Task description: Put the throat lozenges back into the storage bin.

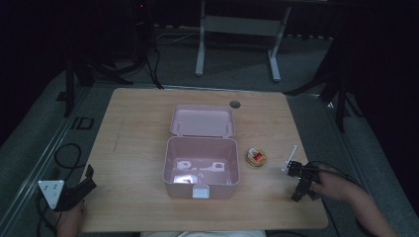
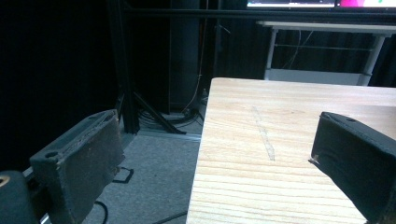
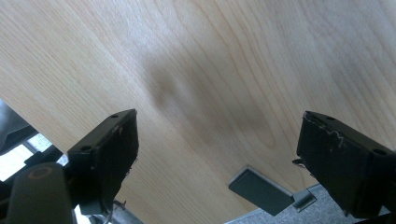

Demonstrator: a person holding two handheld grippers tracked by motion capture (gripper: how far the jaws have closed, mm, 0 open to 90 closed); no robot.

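Pink lidded box point(image 1: 201, 170) sits open mid-table, seemingly empty; small round tin point(image 1: 256, 157) just right of it. Left gripper point(image 1: 79, 190) far left of box, right gripper point(image 1: 302, 185) right of tin, both jaws wide, empty. Likely pre-grasp; next: right reaches tin.

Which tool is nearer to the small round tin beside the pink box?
The right tool is nearer: it sits just right of the round tin, towards the near edge. The left tool is at the table's near-left corner, beyond the open pink box.
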